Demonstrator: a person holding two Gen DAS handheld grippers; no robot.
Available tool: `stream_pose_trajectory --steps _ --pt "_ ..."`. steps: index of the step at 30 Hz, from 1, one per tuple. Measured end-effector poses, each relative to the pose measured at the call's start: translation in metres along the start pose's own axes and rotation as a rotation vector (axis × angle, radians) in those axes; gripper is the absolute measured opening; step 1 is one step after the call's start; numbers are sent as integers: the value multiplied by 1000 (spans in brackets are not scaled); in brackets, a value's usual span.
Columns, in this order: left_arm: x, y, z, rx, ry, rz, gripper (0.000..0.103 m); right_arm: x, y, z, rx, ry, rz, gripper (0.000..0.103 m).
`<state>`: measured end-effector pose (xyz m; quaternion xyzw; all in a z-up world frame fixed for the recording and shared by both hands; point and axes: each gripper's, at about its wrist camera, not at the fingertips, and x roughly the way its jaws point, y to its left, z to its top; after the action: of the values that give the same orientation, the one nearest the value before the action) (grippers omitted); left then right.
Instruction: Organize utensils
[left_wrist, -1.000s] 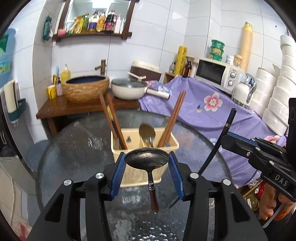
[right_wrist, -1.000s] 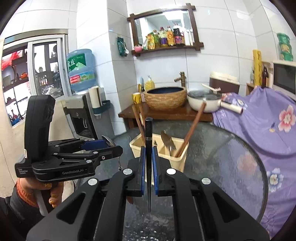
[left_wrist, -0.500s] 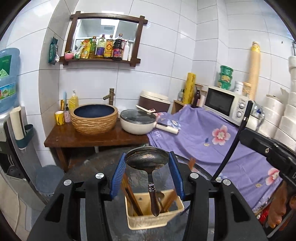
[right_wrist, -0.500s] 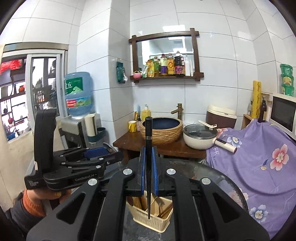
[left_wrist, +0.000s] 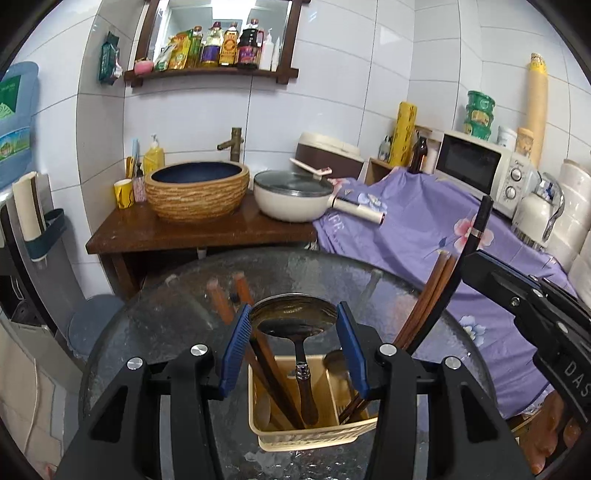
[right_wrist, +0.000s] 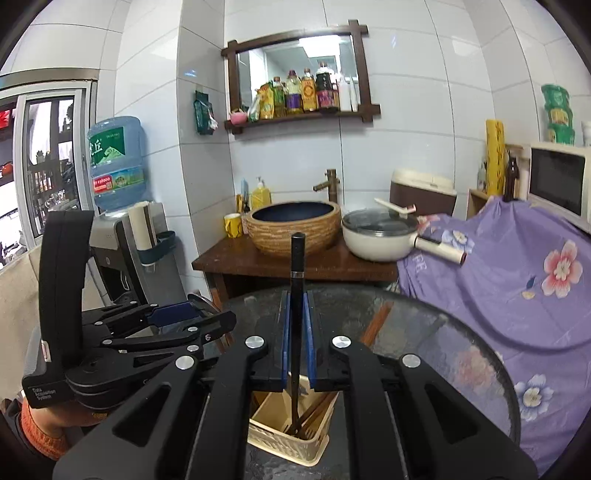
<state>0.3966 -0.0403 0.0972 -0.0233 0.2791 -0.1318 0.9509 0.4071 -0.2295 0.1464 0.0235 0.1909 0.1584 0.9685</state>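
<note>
My left gripper (left_wrist: 293, 354) is shut on the bowl of a metal spoon (left_wrist: 293, 319) with a brown handle; the handle hangs down into a beige utensil caddy (left_wrist: 314, 434) on the round glass table (left_wrist: 166, 325). Brown chopsticks (left_wrist: 428, 295) and another spoon stand in the caddy. My right gripper (right_wrist: 297, 339) is shut on a black chopstick (right_wrist: 296, 266), upright, its lower end inside the caddy (right_wrist: 291, 439). The right gripper also shows at the right of the left wrist view (left_wrist: 517, 295).
Behind the table stands a wooden counter (left_wrist: 177, 232) with a woven basin (left_wrist: 195, 192) and a white pan (left_wrist: 295, 201). A purple flowered cloth (left_wrist: 424, 221) covers the right side, with a microwave (left_wrist: 476, 166). A water dispenser (right_wrist: 122, 221) stands at the left.
Both grippers have come down over the caddy. The spoon handle and the black chopstick tip now reach into it. Both stay shut on their utensils.
</note>
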Motion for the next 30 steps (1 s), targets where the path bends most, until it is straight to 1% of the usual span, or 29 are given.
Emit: stream_pose_trajectory --steps 6,12,19,22,23,24,25,26,27,28,29,30 --pt "18 -1 -24 19 51 -1 46 15 -2 -23 12 36 -1 8" --pt "28 -5 -40 38 83 6 46 20 -6 -34 26 54 -4 8" --pt "31 -7 -46 56 93 -6 46 29 -10 -46 38 79 -19 8" --pt "28 -8 -45 55 77 -6 48 27 -8 -48 18 64 -29 8" --pt "24 -8 -44 57 64 -7 49 25 -7 -48 5 55 -36 8" --pt "20 -9 -43 62 48 -4 56 23 -6 -48 -2 51 -34 9" --pt "16 -10 -43 65 36 -2 62 19 -5 -48 -9 36 -43 13" --pt "7 -11 -43 71 12 1 64 16 -5 -48 -12 25 -53 20" --pt "2 -11 -43 73 0 4 69 10 -6 -48 -14 11 -64 24" --pt "-7 -11 -44 77 -25 14 75 4 -7 -49 -12 -2 -73 35" --pt "-12 -11 -46 79 -40 22 79 -2 -8 -50 -7 -14 -78 43" --pt "-21 -9 -50 78 -65 36 88 -11 -10 -52 -1 -35 -81 45"
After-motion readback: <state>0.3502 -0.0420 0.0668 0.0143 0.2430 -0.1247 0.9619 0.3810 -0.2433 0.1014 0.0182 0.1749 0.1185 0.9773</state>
